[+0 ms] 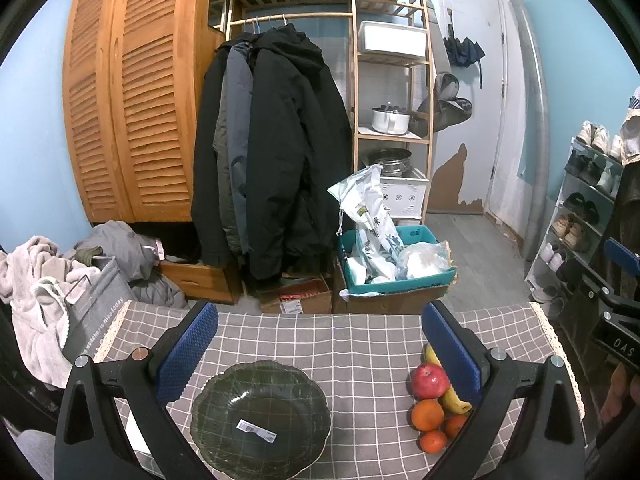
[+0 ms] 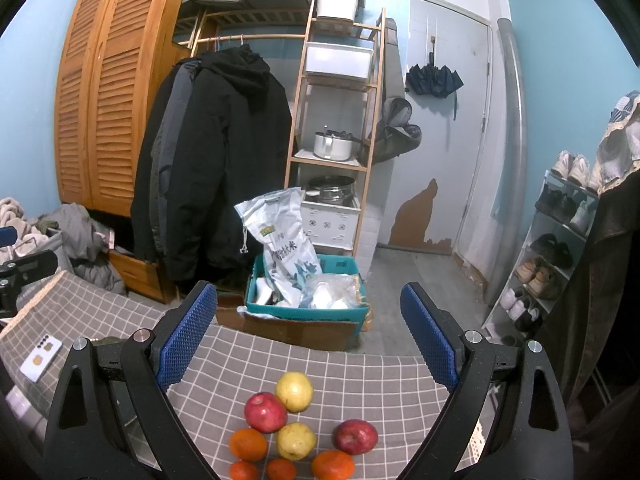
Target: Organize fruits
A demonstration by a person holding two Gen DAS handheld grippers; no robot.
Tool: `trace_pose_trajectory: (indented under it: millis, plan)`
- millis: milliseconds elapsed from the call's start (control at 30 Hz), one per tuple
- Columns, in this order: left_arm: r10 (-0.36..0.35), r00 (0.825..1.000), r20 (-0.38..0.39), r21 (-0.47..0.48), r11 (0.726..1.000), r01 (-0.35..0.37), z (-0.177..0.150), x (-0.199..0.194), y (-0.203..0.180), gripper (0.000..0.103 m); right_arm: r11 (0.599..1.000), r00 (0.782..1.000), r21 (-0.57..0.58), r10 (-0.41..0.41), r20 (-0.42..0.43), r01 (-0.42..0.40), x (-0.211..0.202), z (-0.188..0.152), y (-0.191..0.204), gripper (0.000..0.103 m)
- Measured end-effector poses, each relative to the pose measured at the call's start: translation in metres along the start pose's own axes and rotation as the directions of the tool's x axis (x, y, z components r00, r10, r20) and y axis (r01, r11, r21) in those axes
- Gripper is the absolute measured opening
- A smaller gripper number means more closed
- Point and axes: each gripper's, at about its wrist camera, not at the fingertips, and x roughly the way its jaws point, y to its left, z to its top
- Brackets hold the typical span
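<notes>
A dark green glass bowl (image 1: pixel 260 420) with a barcode sticker sits on the grey checked tablecloth (image 1: pixel 360 344), low between the fingers of my open left gripper (image 1: pixel 320 352). To its right lie a red apple (image 1: pixel 430 380), oranges (image 1: pixel 427 414) and a yellow fruit (image 1: pixel 454 400) partly hidden by the right finger. In the right wrist view my open right gripper (image 2: pixel 308 340) hovers above the pile: two red apples (image 2: pixel 265 412), two yellow fruits (image 2: pixel 294 391) and several oranges (image 2: pixel 248 444). Neither gripper holds anything.
A white phone (image 2: pixel 40 358) lies on the cloth to the left. Past the table's far edge stand a teal crate (image 2: pixel 304 308) of bags, hanging coats (image 1: pixel 272 152), a wooden shelf (image 1: pixel 392 80), a laundry basket (image 1: pixel 92 304) and a shoe rack (image 2: pixel 552 256).
</notes>
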Motion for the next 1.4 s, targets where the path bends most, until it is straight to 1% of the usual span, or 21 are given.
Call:
trace_pose_trajectory:
  millis: [1400]
  plan:
    - [-0.005,1.000,-0.002,-0.002,1.000,0.005,-0.0002,0.0018,0.0028,0.103,1.000,1.000,0.003,0.001,-0.003,-0.001,0.0002,0.0006,-0.0013,0.091]
